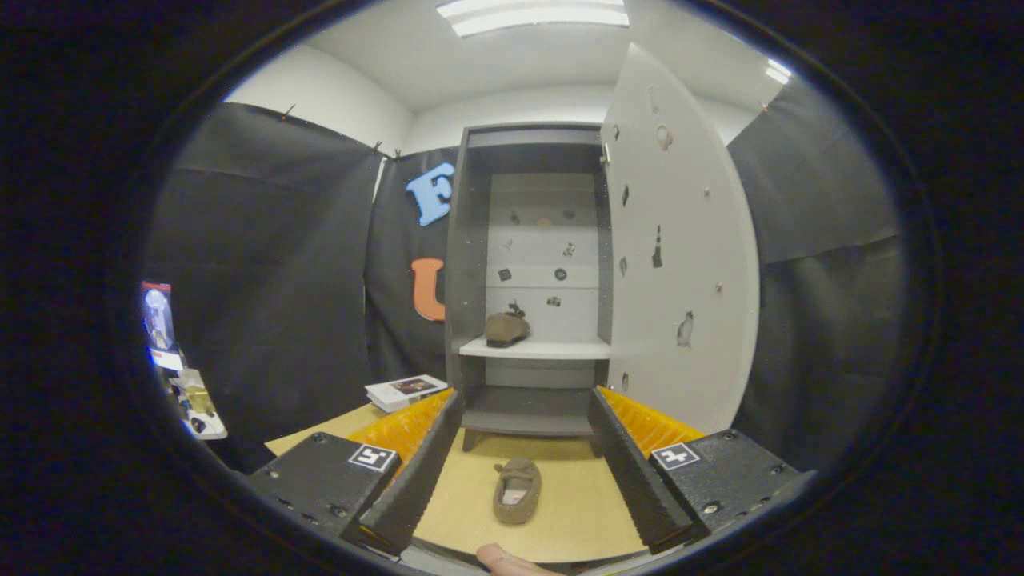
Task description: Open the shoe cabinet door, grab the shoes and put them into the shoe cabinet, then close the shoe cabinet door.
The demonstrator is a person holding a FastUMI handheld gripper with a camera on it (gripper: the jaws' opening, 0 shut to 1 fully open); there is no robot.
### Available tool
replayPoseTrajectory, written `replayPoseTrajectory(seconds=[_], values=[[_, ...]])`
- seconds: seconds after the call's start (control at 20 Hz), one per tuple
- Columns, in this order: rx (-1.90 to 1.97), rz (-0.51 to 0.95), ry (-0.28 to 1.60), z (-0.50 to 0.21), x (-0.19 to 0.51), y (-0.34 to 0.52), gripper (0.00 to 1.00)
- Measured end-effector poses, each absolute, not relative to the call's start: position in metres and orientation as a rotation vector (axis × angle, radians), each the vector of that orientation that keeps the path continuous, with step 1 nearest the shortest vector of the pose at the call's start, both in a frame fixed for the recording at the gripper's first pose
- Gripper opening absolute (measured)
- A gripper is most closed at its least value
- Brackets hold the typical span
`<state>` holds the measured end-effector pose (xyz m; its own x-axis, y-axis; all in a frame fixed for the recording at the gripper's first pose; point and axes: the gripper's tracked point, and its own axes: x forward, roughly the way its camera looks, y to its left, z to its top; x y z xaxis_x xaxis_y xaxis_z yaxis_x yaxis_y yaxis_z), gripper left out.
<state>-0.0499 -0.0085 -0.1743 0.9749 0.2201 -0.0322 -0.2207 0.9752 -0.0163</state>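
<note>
We are looking at black cloth [264, 264] hanging across the left and right of the frame, with white wall [336, 96] showing above it at upper left. Ceiling light panels [536, 16] are glowing at top centre. A tan board surface [576, 496] is lying at lower centre, with a book [406, 391] resting at its left.

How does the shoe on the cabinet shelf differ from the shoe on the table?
The shoe on the shelf is already inside the open cabinet, seen from the side; the shoe on the table lies outside, between the open gripper's fingers, its opening facing up. The shelf shoe sits farther off and looks smaller. Both are brown and look like a pair.
</note>
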Motion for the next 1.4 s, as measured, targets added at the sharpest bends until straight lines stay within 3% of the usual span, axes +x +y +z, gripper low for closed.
replayPoseTrajectory(seconds=[0.7, 0.8, 0.9, 1.0, 1.05, 1.1, 1.25, 1.35, 1.4], values=[[-0.054, 0.220, 0.322, -0.367, 0.098, 0.041, 1.00], [-0.056, 0.197, 0.394, -0.396, 0.112, 0.042, 0.95], [-0.050, 0.143, 0.485, -0.426, 0.123, 0.035, 0.85], [-0.025, 0.147, 0.595, -0.451, 0.128, 0.041, 0.67], [-0.012, 0.169, 0.647, -0.461, 0.129, 0.047, 0.52], [0.004, 0.185, 0.682, -0.469, 0.131, 0.053, 0.48], [0.023, 0.139, 0.709, -0.493, 0.149, 0.047, 0.36], [0.083, 0.156, 0.706, -0.489, 0.151, 0.047, 0.09], [0.100, 0.165, 0.698, -0.485, 0.149, 0.045, 0.08]])
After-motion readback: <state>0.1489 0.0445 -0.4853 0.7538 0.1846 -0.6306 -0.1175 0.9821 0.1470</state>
